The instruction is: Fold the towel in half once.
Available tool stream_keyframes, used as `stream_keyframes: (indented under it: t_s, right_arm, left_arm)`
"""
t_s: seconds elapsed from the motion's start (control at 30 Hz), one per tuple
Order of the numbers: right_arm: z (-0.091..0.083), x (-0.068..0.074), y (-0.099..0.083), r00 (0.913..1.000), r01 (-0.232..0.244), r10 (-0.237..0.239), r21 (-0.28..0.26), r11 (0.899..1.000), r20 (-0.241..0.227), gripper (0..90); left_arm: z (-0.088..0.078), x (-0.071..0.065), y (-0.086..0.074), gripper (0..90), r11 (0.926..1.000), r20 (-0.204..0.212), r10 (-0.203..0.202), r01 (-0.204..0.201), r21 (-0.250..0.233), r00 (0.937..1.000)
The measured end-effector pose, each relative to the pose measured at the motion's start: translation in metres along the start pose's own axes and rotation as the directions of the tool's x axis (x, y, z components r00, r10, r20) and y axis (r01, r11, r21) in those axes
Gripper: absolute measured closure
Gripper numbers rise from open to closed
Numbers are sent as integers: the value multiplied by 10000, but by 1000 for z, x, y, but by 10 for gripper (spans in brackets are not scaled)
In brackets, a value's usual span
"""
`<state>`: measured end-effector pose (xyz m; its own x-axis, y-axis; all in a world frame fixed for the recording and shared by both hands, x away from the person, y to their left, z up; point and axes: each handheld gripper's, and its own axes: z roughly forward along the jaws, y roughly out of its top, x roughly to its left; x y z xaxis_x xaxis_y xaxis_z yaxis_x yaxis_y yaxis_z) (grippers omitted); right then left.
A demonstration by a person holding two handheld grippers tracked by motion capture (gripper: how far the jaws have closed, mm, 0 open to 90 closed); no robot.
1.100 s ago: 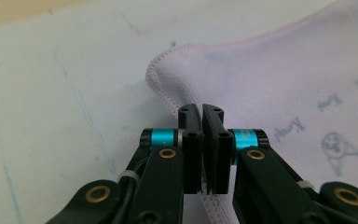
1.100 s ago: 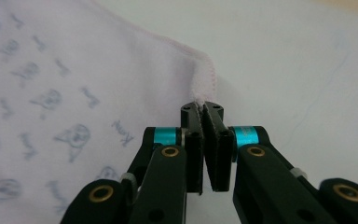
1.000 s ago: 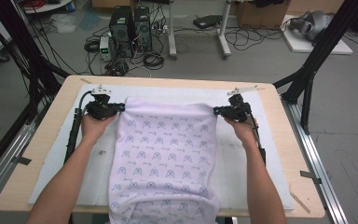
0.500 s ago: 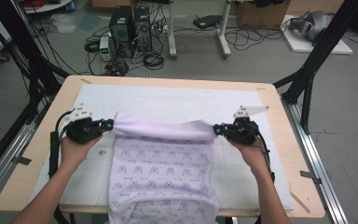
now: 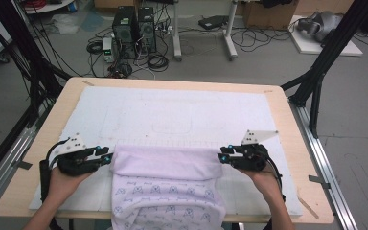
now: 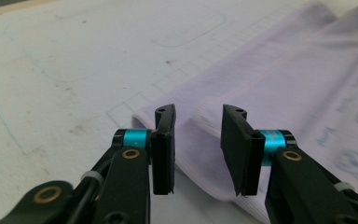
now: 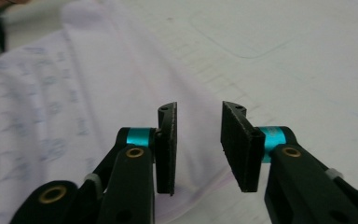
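- Both tongs have just let go, and their jaws have just been opening
- Left tongs sit at the left end of the folded cloth, held in the left hand
- Seen from the left gripper view, the two black jaws stand apart, and the cloth lies behind and under the gap, but the pads do not press on it
- Right tongs sit at the right end of the cloth, held in the right hand
- Seen from the right gripper view, those jaws stand apart too, with the cloth showing below and to the left of them, and nothing squeezed in between
- Pale purple cloth with small dark prints lies on the white mat near the person's side of the table
- Its top part is folded over toward the person, so a plain band shows across the top and the printed side shows below
- Bottom of the cloth hangs over the near edge of the table
- Far half of the white mat has faint drawn lines on it
- Computers and cables sit on the floor past the table
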<state>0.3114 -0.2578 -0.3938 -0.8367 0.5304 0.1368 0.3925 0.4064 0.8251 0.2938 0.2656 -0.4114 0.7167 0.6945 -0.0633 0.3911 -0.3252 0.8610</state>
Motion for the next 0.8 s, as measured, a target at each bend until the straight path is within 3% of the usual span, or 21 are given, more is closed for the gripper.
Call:
stream_keyframes:
  t_s: [0.07,0.13,0.23,0.27,0.33,0.37,0.4,0.43,0.47,0.5,0.53,0.57,0.63,0.7,0.8]
  right_arm:
    - [10,-12,6,9997,-91,84,300,9995,233,639]
    - [20,-21,9,9991,-98,74,604,9981,412,574]
    - [36,-33,7,9985,-474,443,1104,9928,312,476]
    - [40,-35,4,9981,-547,501,1354,9893,372,455]
    - [48,-41,-1,9971,-746,704,1817,9805,296,437]
    - [51,-42,-4,9964,-817,763,1917,9780,357,445]
    - [54,-44,-6,9964,-835,782,2044,9753,337,471]
    - [57,-44,-8,9964,-842,812,2175,9724,227,539]
    - [59,-43,-10,9980,-626,585,2223,9730,249,633]
    - [58,-42,-9,9983,-406,482,2103,9768,-314,845]
    - [59,-42,-8,9933,-291,494,1867,9820,-1049,847]
    - [61,-40,-6,9936,-108,319,1904,9817,-1084,850]
    - [61,-43,0,9989,28,68,2060,9785,-458,855]
    - [53,-55,9,9995,-194,153,1608,9868,272,857]
    - [39,-76,29,9929,-469,370,859,9952,1133,859]
  left_arm:
    - [13,8,4,656,9997,-452,-68,79,240,9990]
    - [27,17,7,635,9977,-492,-146,178,648,9987]
    - [46,28,6,544,9878,-149,-1024,1034,1163,9946]
    - [51,29,5,515,9840,-227,-973,996,1476,9950]
    - [59,28,2,482,9755,44,-1023,995,1962,9947]
    - [61,26,1,486,9749,-71,-815,812,2072,9967]
    - [61,24,2,518,9758,-248,-594,632,2095,9979]
    - [60,25,3,609,9769,37,-595,574,2057,9982]
    - [61,23,3,746,9787,51,-523,502,1990,9986]
    - [61,23,4,811,9794,14,-348,338,1991,9994]
    - [62,24,6,838,9796,8,-337,328,1981,9994]
    - [64,24,8,849,9804,-83,-371,381,1931,9993]
    - [67,29,15,857,9848,-359,-478,531,1655,9982]
    - [71,35,30,860,9911,-803,-381,479,1238,9960]
    - [78,48,60,862,9963,-1305,-227,333,796,9912]
